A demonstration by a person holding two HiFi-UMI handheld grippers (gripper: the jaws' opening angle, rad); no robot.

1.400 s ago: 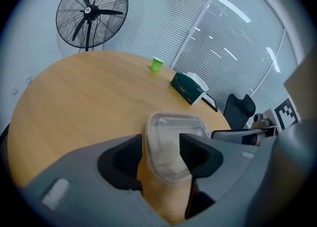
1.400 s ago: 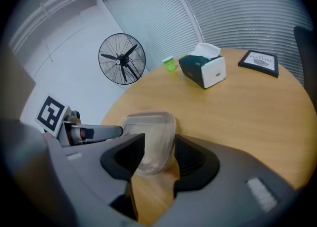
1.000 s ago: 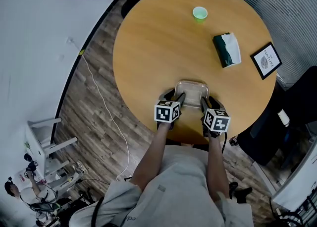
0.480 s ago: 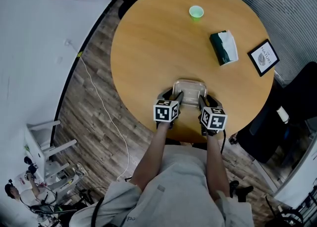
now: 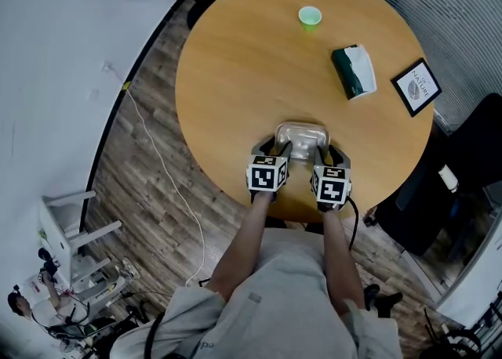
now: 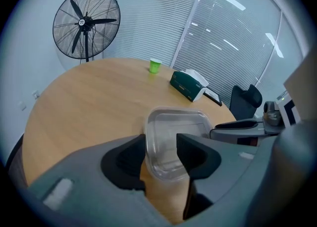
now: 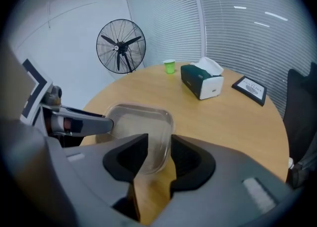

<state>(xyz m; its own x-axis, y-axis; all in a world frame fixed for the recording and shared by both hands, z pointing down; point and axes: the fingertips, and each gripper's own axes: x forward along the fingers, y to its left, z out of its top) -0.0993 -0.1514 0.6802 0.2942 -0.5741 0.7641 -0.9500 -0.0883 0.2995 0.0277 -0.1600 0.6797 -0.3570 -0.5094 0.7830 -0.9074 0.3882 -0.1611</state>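
Right gripper (image 5: 324, 157) shifted inward; it, left gripper (image 5: 281, 154) clamp clear container (image 5: 302, 132).

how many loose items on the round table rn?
4: a clear container at the near edge, gripped at its sides by the left claw and right claw; a green cup at the far side; a tissue box right of centre; a framed card at the right edge. Nothing seems hidden.
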